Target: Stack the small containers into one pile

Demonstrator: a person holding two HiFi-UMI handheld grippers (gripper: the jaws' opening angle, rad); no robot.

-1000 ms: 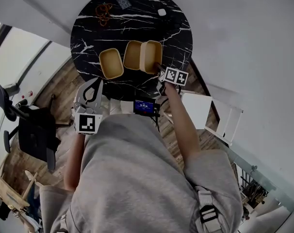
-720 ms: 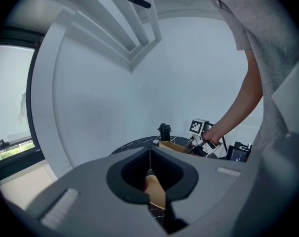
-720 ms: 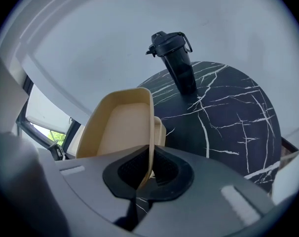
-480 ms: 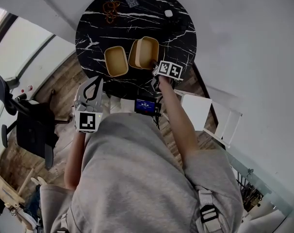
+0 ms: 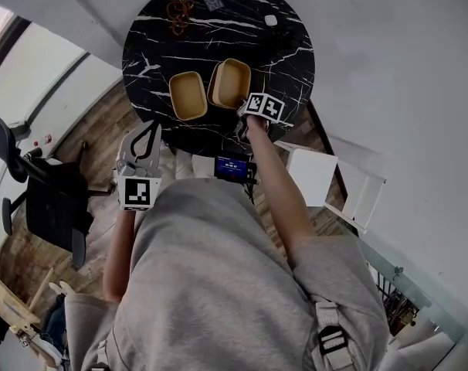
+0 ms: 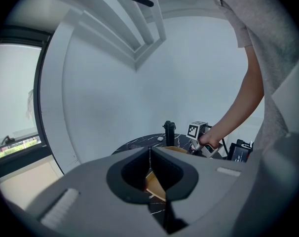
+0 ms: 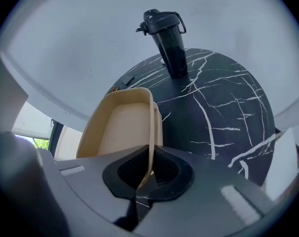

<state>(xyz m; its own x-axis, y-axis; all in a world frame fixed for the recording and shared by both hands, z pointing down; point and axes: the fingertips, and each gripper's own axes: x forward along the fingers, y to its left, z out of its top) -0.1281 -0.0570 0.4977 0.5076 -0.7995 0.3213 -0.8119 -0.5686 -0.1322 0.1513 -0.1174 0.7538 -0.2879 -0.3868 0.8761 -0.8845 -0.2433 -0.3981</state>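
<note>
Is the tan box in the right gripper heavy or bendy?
Probably light: the right gripper holds the tan box tilted by just one thin wall. That thin wall may flex a little. It looks smooth, so it might slip if jostled.

Home-like room — black marble table (image 5: pixel 288 49), wood floor (image 5: pixel 95 141), swivel chair (image 5: pixel 56 211) and a large window (image 6: pixel 14 98).

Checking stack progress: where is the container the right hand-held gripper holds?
In the head view the held container is near the front edge of the round table, overlapping a second container, right of the lone container; the right hand-held gripper pinches its wall.
</note>
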